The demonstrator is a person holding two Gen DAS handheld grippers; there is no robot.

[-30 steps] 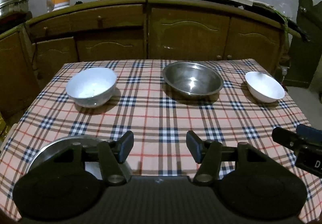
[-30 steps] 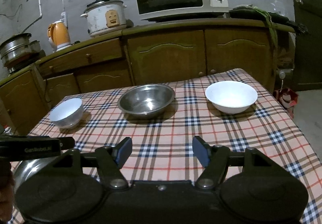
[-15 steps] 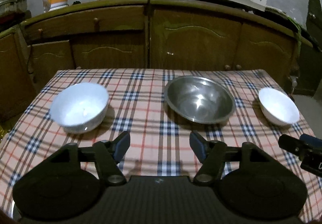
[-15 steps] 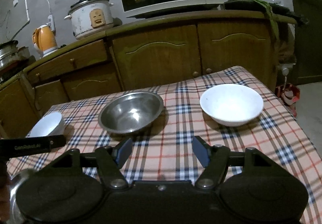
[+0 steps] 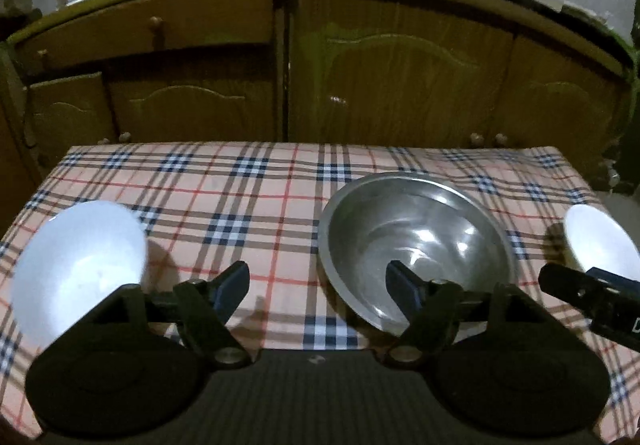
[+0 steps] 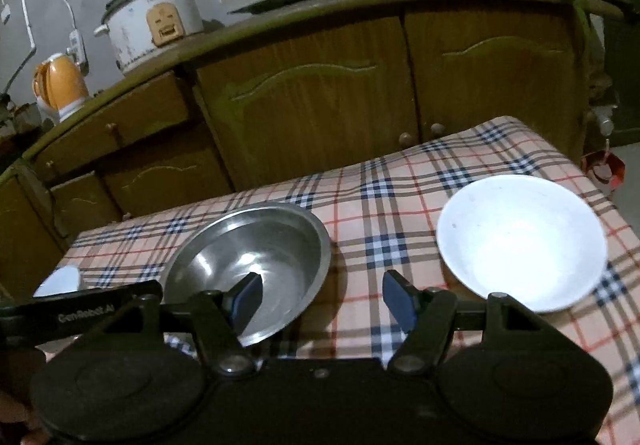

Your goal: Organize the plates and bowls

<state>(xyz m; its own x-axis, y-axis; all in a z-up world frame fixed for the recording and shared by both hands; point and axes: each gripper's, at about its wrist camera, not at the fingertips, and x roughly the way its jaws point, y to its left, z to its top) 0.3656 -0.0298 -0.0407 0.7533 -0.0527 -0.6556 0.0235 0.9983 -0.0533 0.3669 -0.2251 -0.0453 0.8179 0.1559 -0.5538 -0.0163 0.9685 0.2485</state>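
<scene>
Left wrist view: a table under a pink checked tablecloth [image 5: 256,205] stands before brown wooden cabinets [image 5: 400,85]. On it, left to right: a white ceramic bowl [image 5: 80,265], a round steel bowl [image 5: 416,241], another white bowl [image 5: 600,241]. The left gripper [image 5: 316,285] has just been opening, nothing between its jaws. Only the right wrist view shows the white rice cooker [image 6: 152,25] whole, perhaps dented; the right gripper [image 6: 320,299] gapes, empty.
</scene>
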